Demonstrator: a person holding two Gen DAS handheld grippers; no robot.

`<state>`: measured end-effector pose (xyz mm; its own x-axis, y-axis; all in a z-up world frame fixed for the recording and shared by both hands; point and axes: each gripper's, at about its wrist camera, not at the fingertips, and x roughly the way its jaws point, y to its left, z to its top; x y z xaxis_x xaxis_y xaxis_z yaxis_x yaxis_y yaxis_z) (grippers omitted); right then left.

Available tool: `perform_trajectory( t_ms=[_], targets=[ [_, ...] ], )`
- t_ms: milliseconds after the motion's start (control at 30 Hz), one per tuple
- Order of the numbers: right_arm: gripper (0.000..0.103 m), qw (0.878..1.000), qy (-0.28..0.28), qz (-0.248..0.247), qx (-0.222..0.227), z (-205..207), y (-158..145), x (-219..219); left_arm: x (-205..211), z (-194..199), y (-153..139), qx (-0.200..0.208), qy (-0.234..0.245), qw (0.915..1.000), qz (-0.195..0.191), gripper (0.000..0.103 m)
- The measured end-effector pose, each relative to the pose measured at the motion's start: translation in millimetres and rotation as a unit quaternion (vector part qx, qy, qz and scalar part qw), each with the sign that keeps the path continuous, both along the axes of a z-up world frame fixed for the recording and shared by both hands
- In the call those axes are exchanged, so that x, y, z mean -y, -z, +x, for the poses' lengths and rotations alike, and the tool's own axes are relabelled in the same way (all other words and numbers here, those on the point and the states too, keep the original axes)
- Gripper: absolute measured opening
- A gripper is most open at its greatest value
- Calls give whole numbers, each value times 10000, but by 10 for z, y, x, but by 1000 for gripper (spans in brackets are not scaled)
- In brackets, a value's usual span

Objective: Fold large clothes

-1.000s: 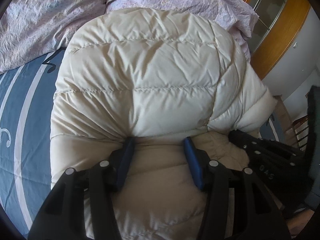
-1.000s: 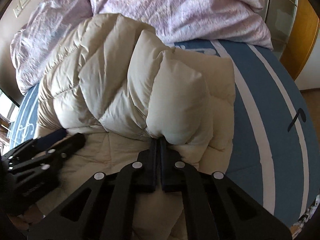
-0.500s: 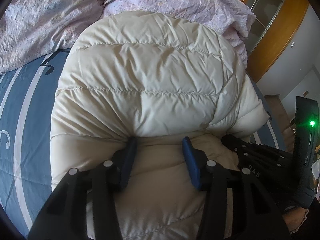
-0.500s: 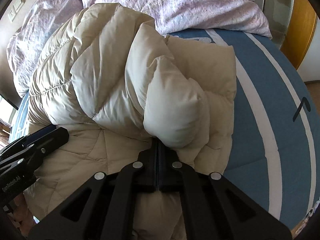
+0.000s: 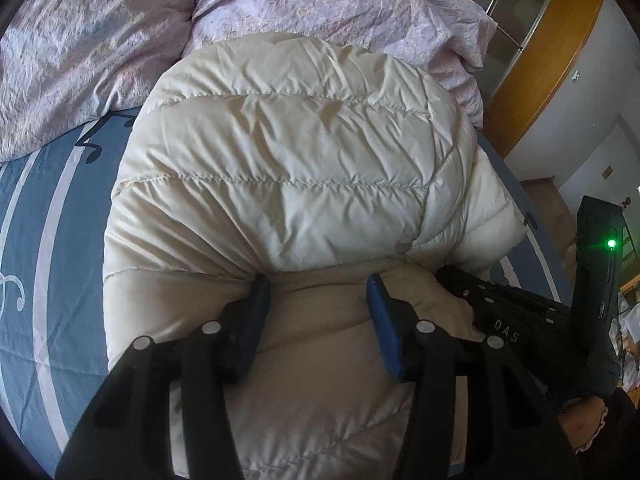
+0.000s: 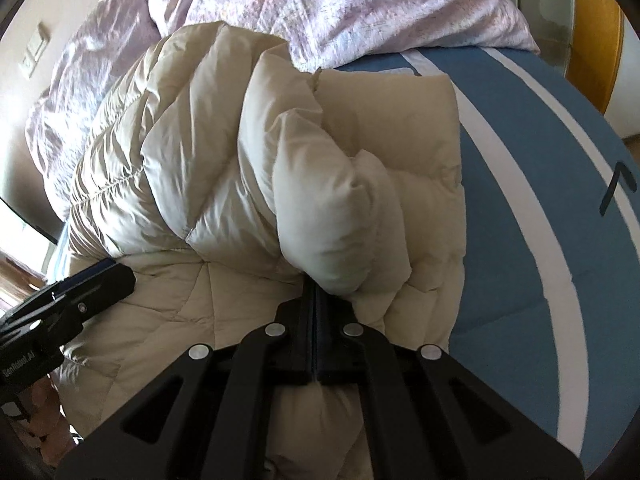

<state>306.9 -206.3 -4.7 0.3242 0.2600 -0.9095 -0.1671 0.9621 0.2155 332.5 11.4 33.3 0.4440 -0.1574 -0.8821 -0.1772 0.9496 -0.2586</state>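
A cream quilted puffer jacket (image 5: 296, 176) lies folded over on the blue bed; it also fills the right wrist view (image 6: 208, 152). My left gripper (image 5: 316, 286) is open, its blue-padded fingers (image 5: 378, 312) set at the folded edge with jacket fabric between them, not pinched. My right gripper (image 6: 314, 292) is shut on a puffy edge of the jacket (image 6: 332, 216). Each gripper shows at the side of the other's view: the right one in the left wrist view (image 5: 520, 320), the left one in the right wrist view (image 6: 72, 300).
The bed has a blue cover with white stripes (image 5: 36, 240), also seen in the right wrist view (image 6: 540, 184). A crumpled lilac duvet (image 5: 120, 28) lies at the head of the bed, behind the jacket (image 6: 360, 4). A wooden wardrobe frame (image 5: 552, 56) stands at the right.
The folded top layer of the jacket has been carried further away from me over the lower layer. Both grippers moved forward with it; the right stays shut, the left stays open.
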Motion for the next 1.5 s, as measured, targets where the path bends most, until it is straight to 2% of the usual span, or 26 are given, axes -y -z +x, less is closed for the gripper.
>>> perform_trajectory(
  t_ms=[100, 233, 333, 400, 467, 600, 767, 867, 1000, 1200, 1300, 1500],
  targets=[
    [0, 9999, 24, -110, 62, -3, -56, -17, 2, -16, -46, 21, 59, 10000, 57, 51],
    [0, 9988, 17, -272, 395, -30, -322, -93, -87, -32, -214, 255, 86, 9995, 147, 55],
    [8, 9969, 102, -72, 776, 11, -590, -123, -224, 24, -313, 378, -23, 9991, 207, 56],
    [20, 9948, 149, 68, 1003, 54, -753, -173, -315, 70, -355, 417, -111, 9987, 270, 57],
    [37, 9925, 87, 116, 1210, 80, -878, -280, -398, 118, -386, 442, -184, 9983, 335, 58],
    [39, 9905, -98, 98, 1369, 143, -977, -517, -542, 211, -407, 472, -295, 9974, 465, 61],
    [39, 9920, -81, -475, 1164, 292, -741, -669, -628, 287, -279, 352, -311, 9970, 622, 61],
    [39, 9930, 107, -727, 925, 324, -542, -526, -624, 316, -222, 368, -241, 9968, 663, 63],
    [38, 9903, 96, -1066, 889, 335, -342, -428, -536, 360, -184, 478, -29, 9958, 782, 66],
    [39, 9898, 159, -1041, 962, 374, -149, -259, -410, 482, -51, 462, 85, 9959, 774, 72],
    [39, 9908, 196, -856, 1029, 392, -93, -200, -369, 533, 74, 433, 88, 9956, 828, 76],
    [40, 9890, 93, -831, 1220, 393, -27, -223, -447, 548, 220, 435, -75, 9964, 728, 82]
  ],
)
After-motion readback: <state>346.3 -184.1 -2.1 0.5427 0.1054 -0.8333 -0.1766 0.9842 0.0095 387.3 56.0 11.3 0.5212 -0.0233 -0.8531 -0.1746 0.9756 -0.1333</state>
